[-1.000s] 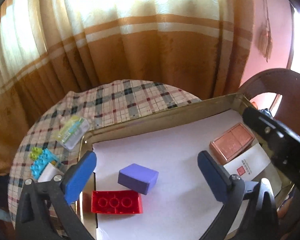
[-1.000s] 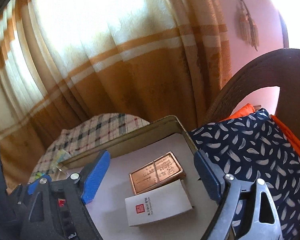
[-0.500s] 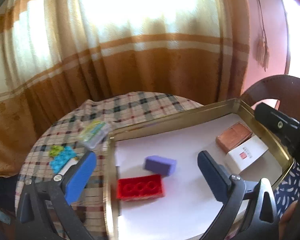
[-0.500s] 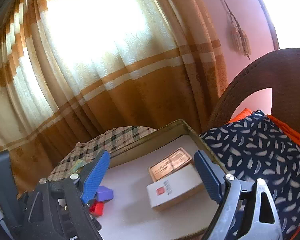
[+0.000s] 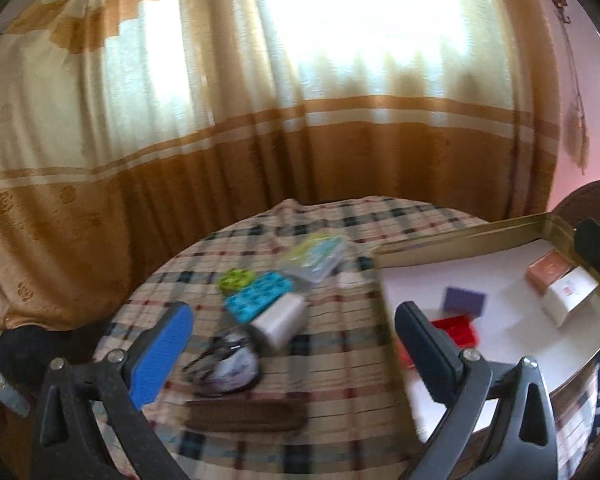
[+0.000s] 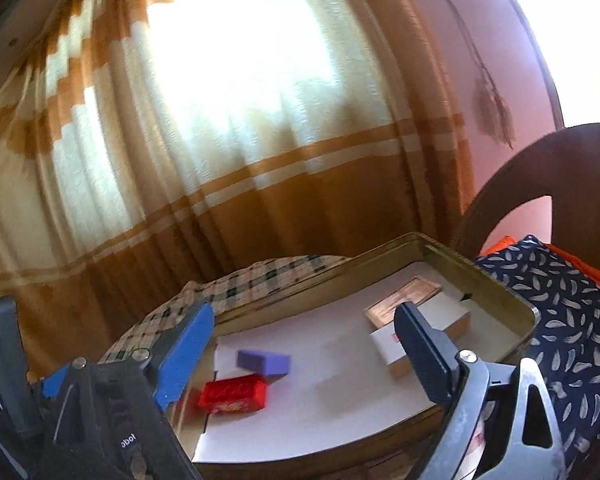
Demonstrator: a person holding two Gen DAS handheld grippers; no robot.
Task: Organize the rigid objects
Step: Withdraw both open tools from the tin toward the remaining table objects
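Observation:
A gold tray [image 6: 384, 254] lined with white paper holds a purple block [image 6: 263, 361], a red brick [image 6: 233, 393], a copper box [image 6: 404, 300] and a white box [image 6: 456, 318]. My left gripper [image 5: 292, 338] is open and empty above the checked tablecloth [image 5: 340, 376], over a white cylinder [image 5: 280, 320], a blue brick [image 5: 258, 294], a green piece [image 5: 236, 280], a clear packet [image 5: 318, 258], glasses [image 5: 228, 368] and a brown case [image 5: 244, 416]. My right gripper [image 6: 300, 356] is open and empty above the tray. The tray also shows in the left wrist view [image 5: 460, 236].
A striped gold curtain [image 5: 260, 140] hangs behind the round table. A dark wooden chair [image 6: 540, 168] with a blue patterned cushion [image 6: 572, 320] stands right of the tray. The left gripper's body [image 6: 60, 420] shows at the lower left of the right wrist view.
My left gripper has swung left, off the tray and over the loose items on the tablecloth. My right gripper has pulled back, bringing the whole tray into view.

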